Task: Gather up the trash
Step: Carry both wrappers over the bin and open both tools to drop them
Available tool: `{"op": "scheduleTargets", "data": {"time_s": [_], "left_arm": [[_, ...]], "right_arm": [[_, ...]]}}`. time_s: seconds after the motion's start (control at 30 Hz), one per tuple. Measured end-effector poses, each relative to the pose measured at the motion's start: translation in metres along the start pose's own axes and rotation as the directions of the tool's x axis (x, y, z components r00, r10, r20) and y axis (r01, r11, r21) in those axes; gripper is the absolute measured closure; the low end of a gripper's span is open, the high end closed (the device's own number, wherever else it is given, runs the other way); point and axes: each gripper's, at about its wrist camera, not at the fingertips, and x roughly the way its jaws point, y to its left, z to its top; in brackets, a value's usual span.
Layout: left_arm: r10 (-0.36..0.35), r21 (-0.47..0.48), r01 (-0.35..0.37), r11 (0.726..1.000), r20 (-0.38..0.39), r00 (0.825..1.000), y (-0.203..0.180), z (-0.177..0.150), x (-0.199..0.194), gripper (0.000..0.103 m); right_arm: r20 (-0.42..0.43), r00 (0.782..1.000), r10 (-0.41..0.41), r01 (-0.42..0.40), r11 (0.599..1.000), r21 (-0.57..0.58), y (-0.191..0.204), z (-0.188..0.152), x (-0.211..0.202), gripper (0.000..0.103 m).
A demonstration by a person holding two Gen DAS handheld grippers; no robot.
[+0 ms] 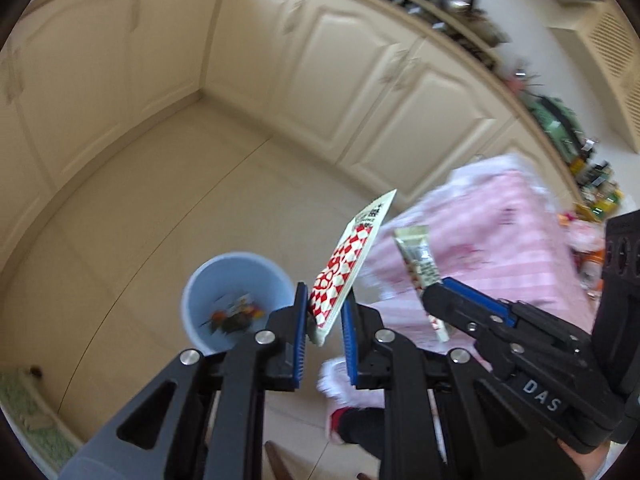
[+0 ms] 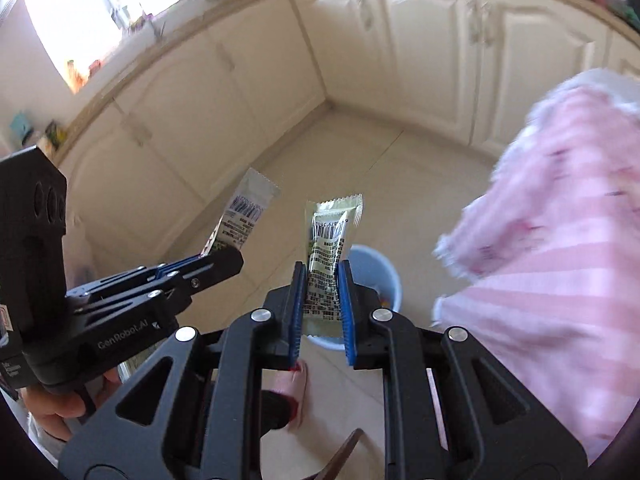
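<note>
My left gripper [image 1: 325,312] is shut on a red-and-white patterned wrapper [image 1: 346,264] and holds it in the air just right of a light blue trash bin [image 1: 232,280] on the floor. The bin holds some scraps. My right gripper [image 2: 322,296] is shut on a green-white snack wrapper [image 2: 328,256], above the bin [image 2: 380,276]. The right gripper with its wrapper [image 1: 418,258] also shows at the right of the left wrist view. The left gripper with its wrapper [image 2: 240,216] shows at the left of the right wrist view.
Cream cabinet doors [image 1: 320,80] line the far walls and meet in a corner. A table with a pink striped cloth [image 2: 560,240] stands at the right. My slippered foot [image 2: 292,392] is on the tiled floor below. A cluttered counter [image 1: 552,112] runs along the right.
</note>
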Motion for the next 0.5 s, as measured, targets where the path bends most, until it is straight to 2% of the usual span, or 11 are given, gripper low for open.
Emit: {"op": "scheduleTargets", "data": {"time_s": [0.13,0.27,0.37,0.43,0.47,0.5], "left_arm": [[0.033,-0.064,-0.039,0.997,-0.094,0.995,0.036,-0.001,0.043,0.088],[0.040,-0.082,-0.054,0.995,-0.169,0.985,0.045,0.002,0.084,0.087],[0.044,-0.097,-0.064,0.993,-0.198,0.979,0.045,0.009,0.108,0.086],[0.038,-0.107,-0.061,0.992,-0.208,0.977,0.047,0.011,0.115,0.073],[0.056,-0.112,-0.081,0.990,-0.210,0.976,0.047,0.013,0.117,0.053],[0.071,-0.113,-0.096,0.989,-0.204,0.976,0.047,0.014,0.118,0.043]], "right_arm": [[-0.065,0.998,0.013,-0.012,1.000,0.013,0.000,0.002,0.042,0.086],[-0.116,0.993,0.022,-0.017,0.999,0.044,-0.011,-0.003,0.072,0.086],[-0.146,0.989,0.014,-0.005,0.998,0.060,-0.022,-0.010,0.087,0.086],[-0.160,0.987,0.012,0.000,0.997,0.074,-0.029,-0.010,0.096,0.086],[-0.166,0.986,0.010,0.003,0.997,0.082,-0.032,-0.010,0.100,0.086],[-0.170,0.985,0.011,0.004,0.996,0.086,-0.034,-0.010,0.103,0.086]]}}
